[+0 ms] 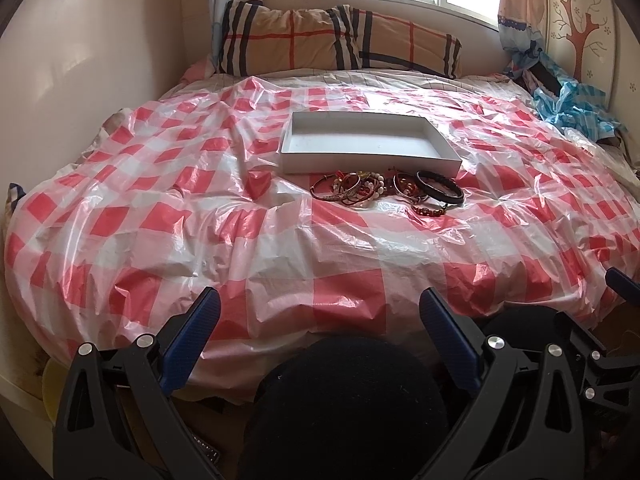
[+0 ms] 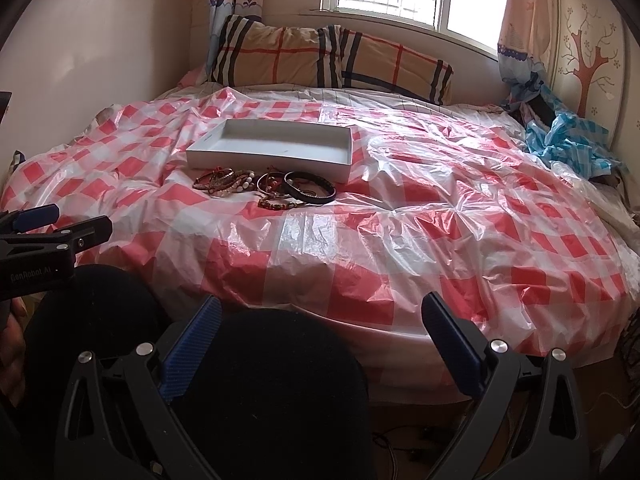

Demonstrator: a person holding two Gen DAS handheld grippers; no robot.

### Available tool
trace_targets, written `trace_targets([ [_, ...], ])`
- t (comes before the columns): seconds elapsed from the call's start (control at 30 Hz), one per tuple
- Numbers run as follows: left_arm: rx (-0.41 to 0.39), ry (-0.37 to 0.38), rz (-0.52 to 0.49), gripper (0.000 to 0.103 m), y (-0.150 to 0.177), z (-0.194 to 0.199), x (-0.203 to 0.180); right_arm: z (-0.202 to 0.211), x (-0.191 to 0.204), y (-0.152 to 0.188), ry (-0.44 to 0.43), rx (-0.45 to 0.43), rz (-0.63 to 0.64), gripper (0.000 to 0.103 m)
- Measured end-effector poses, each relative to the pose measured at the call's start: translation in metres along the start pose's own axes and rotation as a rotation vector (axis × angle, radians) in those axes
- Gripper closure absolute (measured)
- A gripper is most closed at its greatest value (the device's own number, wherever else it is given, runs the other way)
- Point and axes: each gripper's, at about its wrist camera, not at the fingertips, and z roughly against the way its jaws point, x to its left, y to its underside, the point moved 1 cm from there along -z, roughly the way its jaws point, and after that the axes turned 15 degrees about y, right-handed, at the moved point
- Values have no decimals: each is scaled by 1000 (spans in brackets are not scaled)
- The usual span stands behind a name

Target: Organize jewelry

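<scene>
A pile of bracelets (image 1: 384, 190) lies on the bed's red-and-white checked plastic sheet (image 1: 200, 208), just in front of an empty white tray (image 1: 370, 148). A black braided bracelet (image 1: 440, 190) sits at the pile's right end. In the right wrist view the pile (image 2: 264, 188) and tray (image 2: 272, 148) lie left of centre. My left gripper (image 1: 320, 304) is open and empty, held back at the bed's near edge, far from the pile. My right gripper (image 2: 322, 312) is open and empty, also at the near edge. The left gripper also shows in the right wrist view (image 2: 40, 216).
A plaid pillow (image 1: 336, 40) lies at the head under the window. Crumpled blue plastic (image 1: 572, 104) sits at the far right. My dark-clothed knees (image 2: 240, 380) are below the grippers. A wall runs along the bed's left side.
</scene>
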Motion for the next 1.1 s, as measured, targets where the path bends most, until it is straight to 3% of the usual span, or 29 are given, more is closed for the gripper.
trace_targets([
  [1.1,0,9,10,7,-1,0,2,-1,2,0,3,-3,5,7],
])
